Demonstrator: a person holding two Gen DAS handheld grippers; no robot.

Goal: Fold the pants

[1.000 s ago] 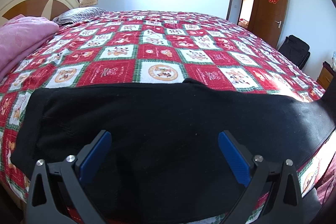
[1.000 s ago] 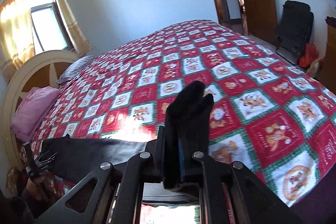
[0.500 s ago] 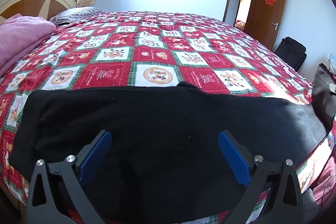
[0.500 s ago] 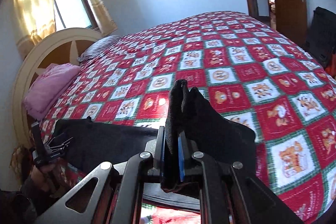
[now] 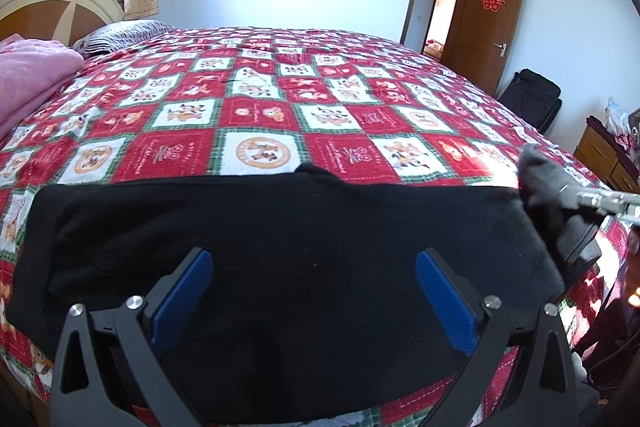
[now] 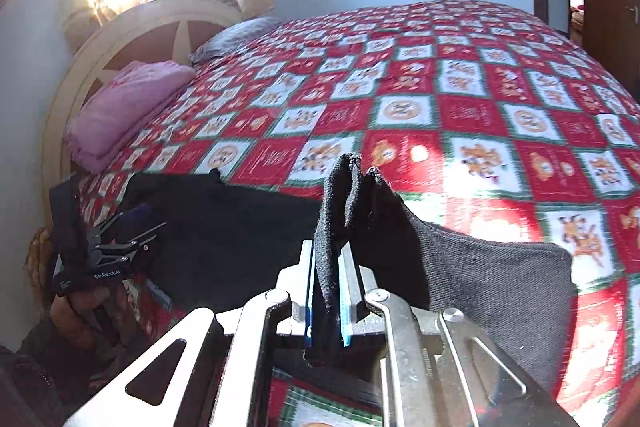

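Note:
Black pants (image 5: 280,227) lie flat across the near edge of the bed. My left gripper (image 5: 314,291) hovers over their middle, open, with nothing between its blue pads (image 5: 182,299). My right gripper (image 6: 326,291) is shut on one end of the pants (image 6: 344,195), which stands up between its pads and trails off to the right, lifted off the bed. In the left wrist view the right gripper (image 5: 592,203) shows at the right edge with the raised cloth (image 5: 540,179). In the right wrist view the left gripper (image 6: 116,251) is at the far left, held by a hand.
A red, white and green checked bedspread (image 5: 260,115) covers the bed. A pink blanket (image 5: 28,83) and a striped pillow (image 5: 120,37) lie by the headboard (image 6: 132,39). Past the bed are a brown door (image 5: 488,23), a black bag (image 5: 528,99) and a wooden cabinet (image 5: 600,151).
My right gripper has carried the pants end leftward and a little lower, turning toward the headboard, and now shows at the right of the left wrist view. The left gripper has stayed put.

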